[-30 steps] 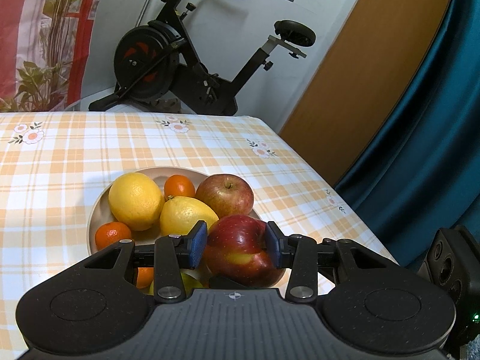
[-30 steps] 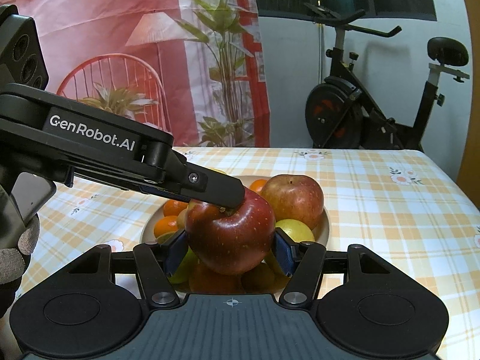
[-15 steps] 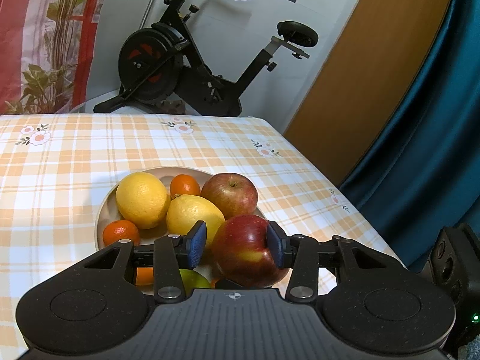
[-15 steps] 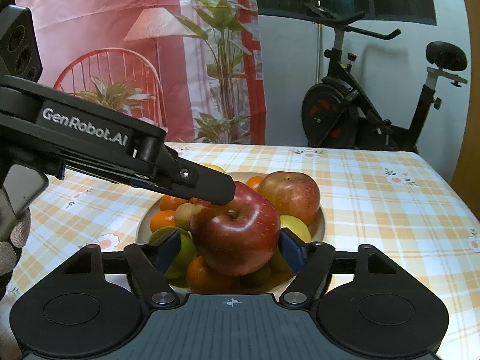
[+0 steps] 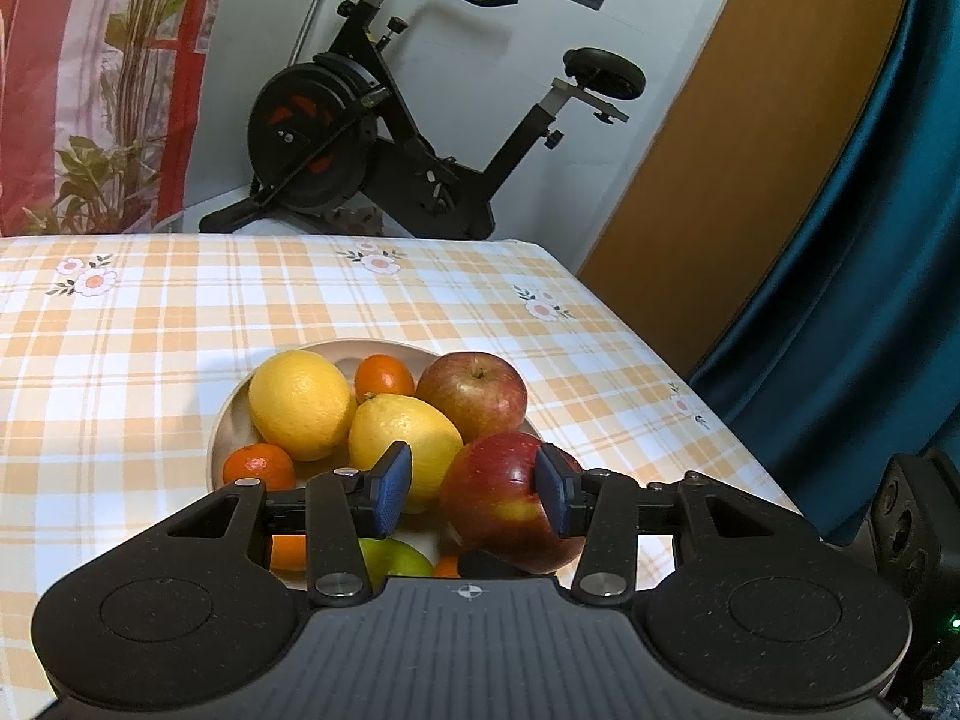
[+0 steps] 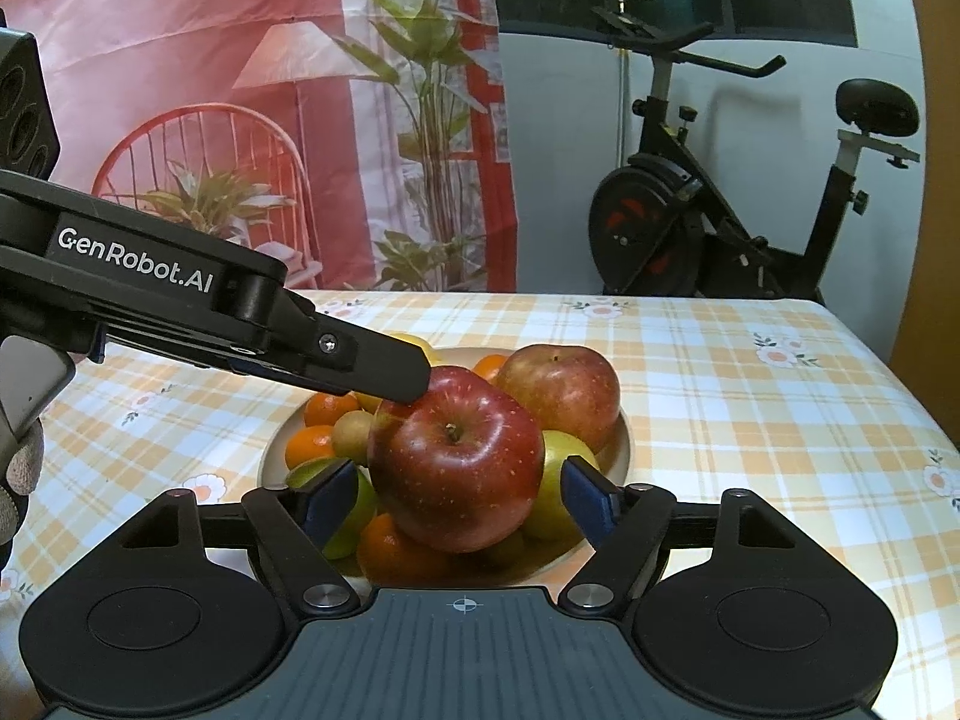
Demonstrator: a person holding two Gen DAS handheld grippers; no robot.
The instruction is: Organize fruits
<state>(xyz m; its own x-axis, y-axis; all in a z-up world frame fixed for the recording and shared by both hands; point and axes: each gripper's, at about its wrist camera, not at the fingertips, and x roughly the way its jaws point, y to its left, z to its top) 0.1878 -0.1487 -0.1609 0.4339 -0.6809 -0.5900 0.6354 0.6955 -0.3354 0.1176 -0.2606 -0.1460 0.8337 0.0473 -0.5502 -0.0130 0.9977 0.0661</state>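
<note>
In the left wrist view, your left gripper [image 5: 474,501] stands apart around the red apple [image 5: 510,504]: the right pad touches its side, the left pad is clear of it, so nothing clamps it. The apple sits on the heap in the bowl [image 5: 231,420] on the table [image 5: 150,324]; a nudge could roll it over the rim. In the right wrist view, your right gripper [image 6: 462,498] has just been opening, both pads off the apple [image 6: 456,468]. Pull back straight, or a finger may catch it.

White lettering "GenRobot.AI" stands on the black side of the left gripper [image 6: 414,378]; no other writing is legible.
</note>
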